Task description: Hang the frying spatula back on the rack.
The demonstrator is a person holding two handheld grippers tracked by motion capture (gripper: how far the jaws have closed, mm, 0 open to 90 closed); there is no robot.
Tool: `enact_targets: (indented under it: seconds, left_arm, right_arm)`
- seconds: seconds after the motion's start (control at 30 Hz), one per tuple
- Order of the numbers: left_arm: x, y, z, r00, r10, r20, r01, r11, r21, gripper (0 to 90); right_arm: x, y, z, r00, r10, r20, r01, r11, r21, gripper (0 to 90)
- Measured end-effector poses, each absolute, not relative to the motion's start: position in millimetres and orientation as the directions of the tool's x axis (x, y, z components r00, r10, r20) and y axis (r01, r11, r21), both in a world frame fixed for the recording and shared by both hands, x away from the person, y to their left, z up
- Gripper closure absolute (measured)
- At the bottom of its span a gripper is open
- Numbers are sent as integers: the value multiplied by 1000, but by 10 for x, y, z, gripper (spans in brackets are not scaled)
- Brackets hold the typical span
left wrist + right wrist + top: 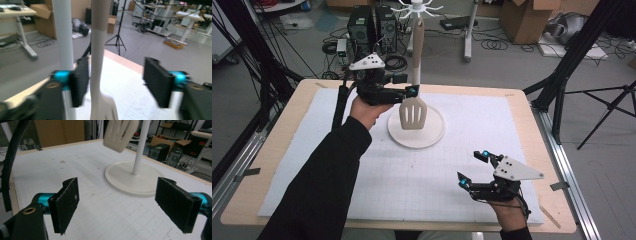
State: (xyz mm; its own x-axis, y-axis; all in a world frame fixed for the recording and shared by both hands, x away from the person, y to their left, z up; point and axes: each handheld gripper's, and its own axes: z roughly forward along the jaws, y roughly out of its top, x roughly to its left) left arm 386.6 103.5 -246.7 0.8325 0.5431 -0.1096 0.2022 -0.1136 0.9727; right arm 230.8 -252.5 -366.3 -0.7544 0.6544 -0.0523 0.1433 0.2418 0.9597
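High view, reading from the left: left gripper (411, 91) is raised beside the hanging slotted spatula (413, 113), its jaws spread around the handle just above the blade. Left gripper view confirms it: the spatula's handle (98, 62) runs upright between the pads, touching or nearly touching the left-hand pad (80, 81), with a clear gap to the other, so nothing is clamped. The spatula dangles from the hook crown (416, 7) of a white rack, blade hanging above the rack's round base (432, 137), close to the pole (63, 37). Judging by this, the step in hand is either taking the tool off its hook or just having hung it; I cannot tell which. If taking it, the next move calls for closing on the handle, then lifting so the loop clears the hook without swinging into the pole. Further right, right gripper (472, 169) rests low near the table's (532, 220) front edge, jaws wide apart and empty, well apart from the rack. No brand, label or legible writing anywhere; the white mat (100, 202) carries only a faint printed grid
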Motion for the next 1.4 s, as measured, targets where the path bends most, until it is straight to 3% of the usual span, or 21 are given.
enact_targets:
  seconds: [0.07,0.23,0.4,0.83,1.4]
  left_arm:
    - [3755,1154,-2530,841,528,-119,178,-62,982,121]
    - [3567,1338,-2676,843,530,-90,133,-44,990,119]
    - [3226,1592,-3096,853,521,-22,47,-35,998,95]
    - [2673,2093,-3925,790,607,-81,138,-47,989,123]
    - [2505,2287,-4118,748,656,-101,166,-37,985,131]
  right_arm:
    - [2316,-2517,-3688,-753,656,-53,156,256,954,185]
    - [2327,-2522,-3730,-744,667,-45,174,258,950,185]
    - [2349,-2561,-3797,-718,695,-45,204,271,941,174]
    - [2379,-2601,-3868,-687,722,-82,226,320,920,150]
    - [2404,-2662,-3915,-657,752,-46,241,267,933,151]
